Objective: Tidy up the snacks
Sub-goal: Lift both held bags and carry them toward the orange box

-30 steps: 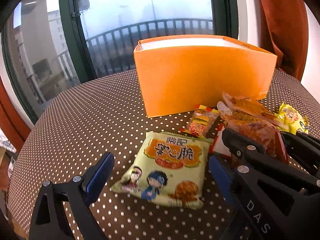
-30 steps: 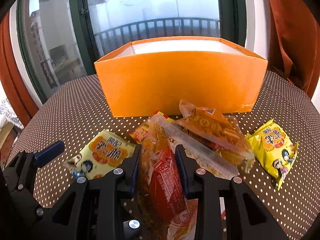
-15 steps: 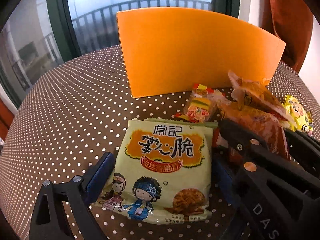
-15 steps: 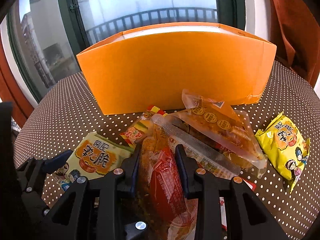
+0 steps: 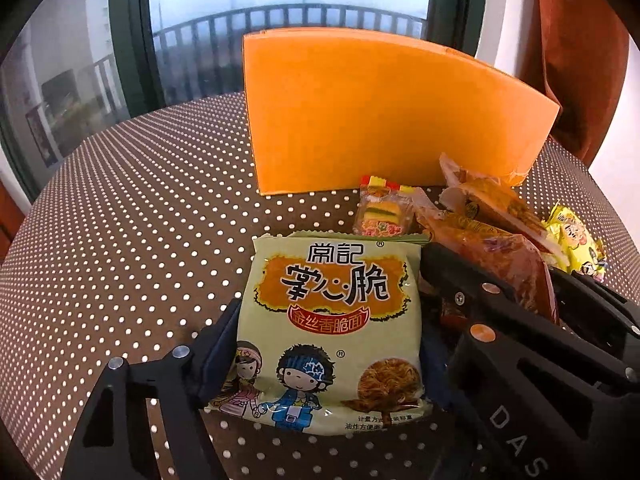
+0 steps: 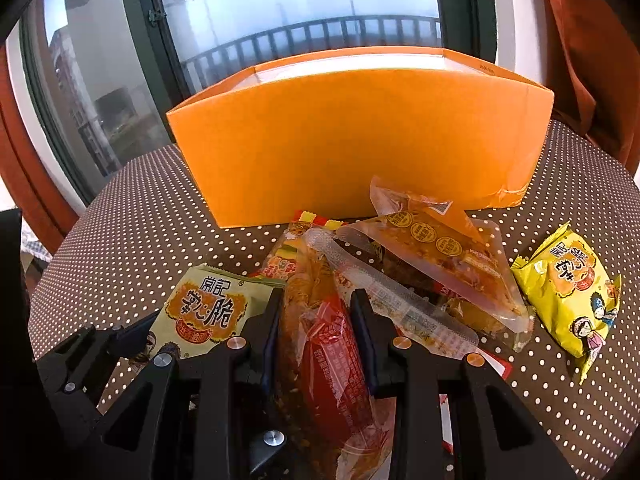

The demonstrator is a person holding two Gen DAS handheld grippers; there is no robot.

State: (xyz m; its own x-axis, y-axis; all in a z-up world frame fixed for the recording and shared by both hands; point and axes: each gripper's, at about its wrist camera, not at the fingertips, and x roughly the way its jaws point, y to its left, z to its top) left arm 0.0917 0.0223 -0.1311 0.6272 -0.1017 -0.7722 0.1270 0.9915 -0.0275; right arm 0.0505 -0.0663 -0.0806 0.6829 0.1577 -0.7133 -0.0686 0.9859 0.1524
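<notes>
- Snacks lay in a loose heap on a brown table with white dots [image 5: 120,208], just in front of a tall orange box [image 6: 360,136] that stood near the window.
- Left gripper [image 5: 328,356] straddled a pale green noodle snack packet [image 5: 328,320]; its jaws had just been closing, and the left pad touched the packet's edge, while the right pad was hidden behind the packet, so a firm grip could not be confirmed.
- Right gripper [image 6: 316,336] was clamped on a clear red-and-orange snack bag [image 6: 324,352], both pads pressing its sides.
- Bare table spread wide to the left of the green packet, out to the rounded table edge; on the right the two grippers sat close together, with little space between them.
- Right wrist view alone showed the box's open top and pale inside, a clear triangular packet [image 6: 436,256] leaning over the heap, and a yellow noodle packet [image 6: 568,292] lying apart to the right with bare table around it.
- Left wrist view alone showed clearly a small burger-print candy packet [image 5: 384,212] between the green packet and the box wall, and the right gripper's black frame crowding in from the right.
</notes>
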